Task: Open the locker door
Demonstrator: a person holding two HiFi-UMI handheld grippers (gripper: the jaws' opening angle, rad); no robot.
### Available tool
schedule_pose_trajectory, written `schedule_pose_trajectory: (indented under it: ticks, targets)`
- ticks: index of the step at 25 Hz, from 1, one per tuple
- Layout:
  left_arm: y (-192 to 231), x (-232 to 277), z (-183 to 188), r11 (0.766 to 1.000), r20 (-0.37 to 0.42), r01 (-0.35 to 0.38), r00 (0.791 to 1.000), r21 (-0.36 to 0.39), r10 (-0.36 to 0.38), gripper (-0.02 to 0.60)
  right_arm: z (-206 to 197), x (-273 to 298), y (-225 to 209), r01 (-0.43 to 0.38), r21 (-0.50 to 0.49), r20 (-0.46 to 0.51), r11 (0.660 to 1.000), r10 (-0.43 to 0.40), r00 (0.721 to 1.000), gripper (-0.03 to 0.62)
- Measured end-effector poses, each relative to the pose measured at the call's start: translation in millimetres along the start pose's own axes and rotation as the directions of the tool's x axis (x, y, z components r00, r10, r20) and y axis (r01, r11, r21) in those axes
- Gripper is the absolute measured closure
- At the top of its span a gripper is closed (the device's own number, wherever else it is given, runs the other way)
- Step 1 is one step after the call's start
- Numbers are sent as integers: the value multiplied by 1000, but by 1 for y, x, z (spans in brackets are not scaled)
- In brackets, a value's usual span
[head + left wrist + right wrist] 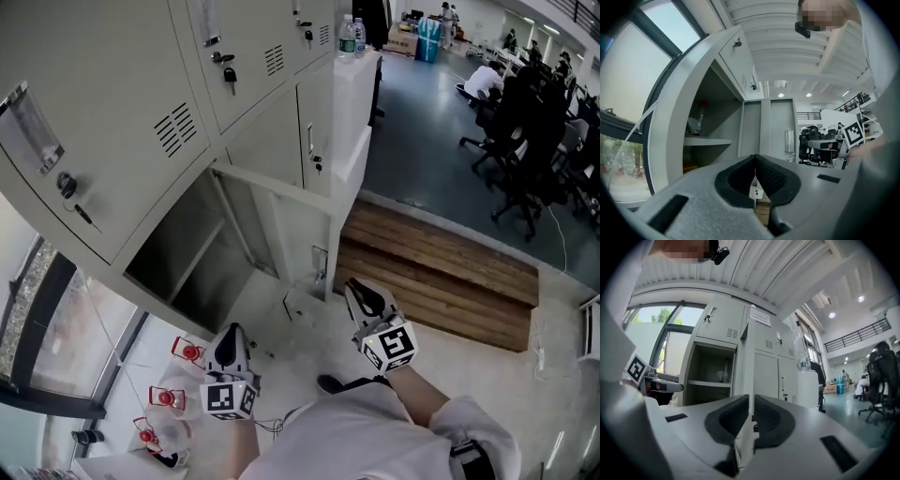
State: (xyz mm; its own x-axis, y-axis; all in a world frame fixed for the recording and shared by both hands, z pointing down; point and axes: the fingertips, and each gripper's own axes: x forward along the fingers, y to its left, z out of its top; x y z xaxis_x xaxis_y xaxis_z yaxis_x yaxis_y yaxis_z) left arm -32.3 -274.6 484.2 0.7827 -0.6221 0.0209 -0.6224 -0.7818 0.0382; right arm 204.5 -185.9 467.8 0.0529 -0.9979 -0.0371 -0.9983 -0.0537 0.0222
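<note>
While looking steeply down from head height, catches the locker door [305, 239] swung wide at centre frame, edge-on beneath a bank of closed grey lockers [141, 84]. Shows right tongs [357, 290] at lower centre, clamped on the door's free edge, the thin white panel pressed between both pads at the middle of the right gripper view. Finds left tongs [230, 337] at lower left, well apart from the door, closed on nothing, pads meeting at the tip in the left gripper view. Reveals a compartment [187, 253] gaping left of the door, with a shelf [710, 383] inside. Takes in bottles [349, 37] on the locker top at upper centre, wooden steps [441, 281] at right and office chairs [525, 141] at upper right.
</note>
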Motion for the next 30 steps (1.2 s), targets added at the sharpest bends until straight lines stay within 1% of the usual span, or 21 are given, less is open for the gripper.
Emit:
schedule_pose_trajectory:
  ticks: [1,2,8,13,16,20,24,27,30]
  targets:
    - [-2,2,0,1000,-1,4,1000,0,-4,572,1,-2,-1,1,-2,8,1000,-1,1000,567]
    - [-4,4,-1,1000,-1,9,1000,1,-9,572,2,-5,-2,1,-1,16,1000,-1,1000,574]
    - [-13,10,-1,1000,-1,23,1000,1,-23,572,3,-12,-9,8,3,13,1000,-8,1000,579]
    - [-13,3,0,1000,0,5,1000,-2,-5,572,5,-12,-4,-10,4,9,1000,10,1000,579]
    - [-7,-5,1,1000,1,-25,1000,-2,25,572,4,-7,6,-45,10,6,999,45,999,579]
    - [5,-22,5,997,16,-80,997,4,80,572,5,3,27,-118,11,15,993,118,993,579]
    - [19,-41,6,990,16,-141,990,10,141,572,-2,16,50,-174,28,-13,984,174,985,579]
    - [28,-57,5,981,9,-189,982,30,189,572,-8,25,69,-224,41,-33,974,225,974,579]
    - [37,-73,5,972,8,-234,972,38,234,572,-9,34,92,-287,42,-34,957,288,957,579]
